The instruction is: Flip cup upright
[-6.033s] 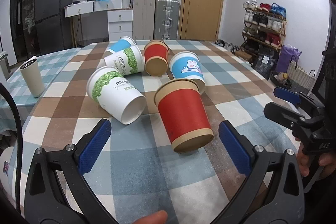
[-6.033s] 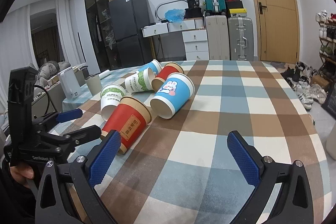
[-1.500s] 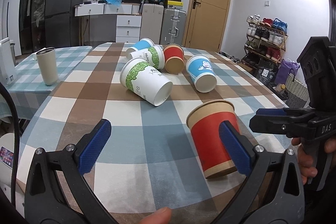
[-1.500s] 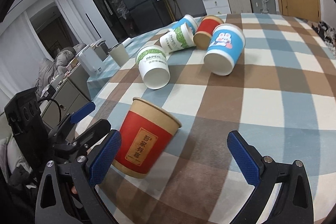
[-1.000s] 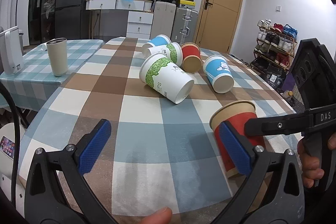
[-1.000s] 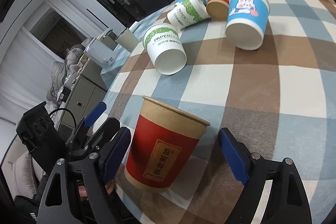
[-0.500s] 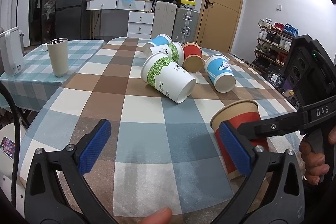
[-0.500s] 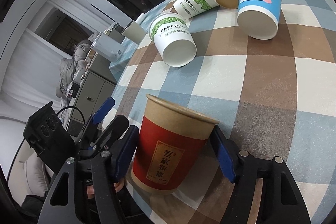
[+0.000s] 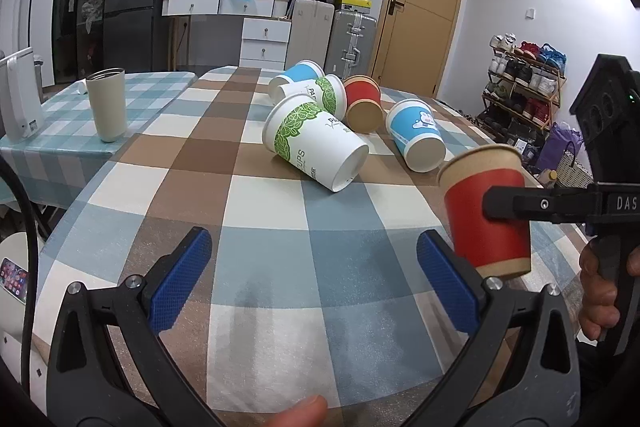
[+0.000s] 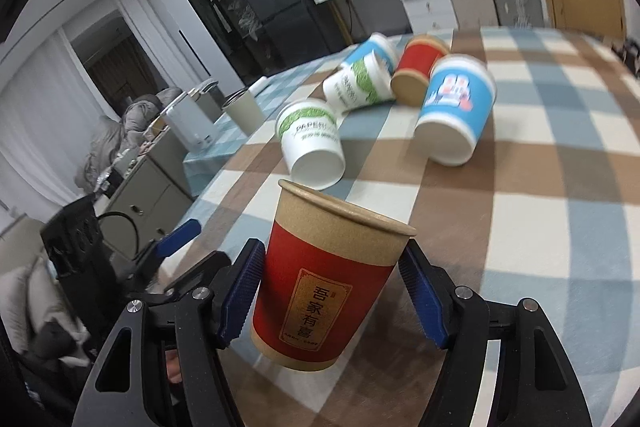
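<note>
A red and tan paper cup [image 10: 328, 279] with gold characters is upright, mouth up, between the blue pads of my right gripper [image 10: 334, 291], which is shut on it and holds it just above the checked tablecloth. In the left wrist view the same cup [image 9: 486, 215] hangs at the right, clamped by the right gripper's black fingers [image 9: 532, 205]. My left gripper [image 9: 316, 283] is open and empty over the near part of the table [image 9: 260, 227].
Several paper cups lie on their sides mid-table: a green-leaf white one [image 9: 316, 143], a blue cartoon one [image 9: 416, 135], another red one [image 9: 362, 103], and others behind. A beige tumbler [image 9: 107, 105] stands on the side table at left.
My right gripper has closed on the red cup and lifted it off the table. The left gripper has stayed open and hardly moved.
</note>
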Demonstrator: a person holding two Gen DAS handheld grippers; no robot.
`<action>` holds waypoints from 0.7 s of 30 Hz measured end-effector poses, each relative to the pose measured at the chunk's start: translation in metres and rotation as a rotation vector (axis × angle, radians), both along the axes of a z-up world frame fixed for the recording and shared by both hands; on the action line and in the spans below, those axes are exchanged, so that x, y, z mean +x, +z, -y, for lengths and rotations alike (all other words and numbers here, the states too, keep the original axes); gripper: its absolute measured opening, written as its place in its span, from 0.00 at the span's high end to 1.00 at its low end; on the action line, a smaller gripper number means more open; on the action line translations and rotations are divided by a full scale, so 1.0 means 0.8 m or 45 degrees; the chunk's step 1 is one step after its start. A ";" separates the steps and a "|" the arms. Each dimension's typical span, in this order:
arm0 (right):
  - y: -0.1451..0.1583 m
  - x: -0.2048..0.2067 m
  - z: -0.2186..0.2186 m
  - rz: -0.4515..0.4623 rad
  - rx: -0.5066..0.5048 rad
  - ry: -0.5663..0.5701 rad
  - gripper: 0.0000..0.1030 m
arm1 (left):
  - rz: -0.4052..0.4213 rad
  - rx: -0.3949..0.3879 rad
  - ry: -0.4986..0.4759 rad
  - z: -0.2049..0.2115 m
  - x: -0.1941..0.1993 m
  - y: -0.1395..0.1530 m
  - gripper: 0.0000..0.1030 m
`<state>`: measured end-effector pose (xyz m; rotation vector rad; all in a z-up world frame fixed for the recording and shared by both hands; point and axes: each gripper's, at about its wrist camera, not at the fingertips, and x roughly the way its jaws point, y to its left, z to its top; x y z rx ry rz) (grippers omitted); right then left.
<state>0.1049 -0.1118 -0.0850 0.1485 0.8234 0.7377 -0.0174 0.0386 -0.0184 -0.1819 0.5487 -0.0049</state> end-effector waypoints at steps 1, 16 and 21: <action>0.001 -0.002 -0.001 0.040 -0.027 -0.023 0.32 | 0.000 0.001 0.000 0.001 0.000 0.000 0.01; 0.002 -0.010 -0.025 0.350 -0.238 -0.122 0.32 | -0.004 0.002 -0.010 0.005 0.003 -0.004 0.01; -0.002 -0.008 -0.030 0.377 -0.267 -0.137 0.32 | -0.003 0.003 -0.011 0.006 0.003 -0.005 0.01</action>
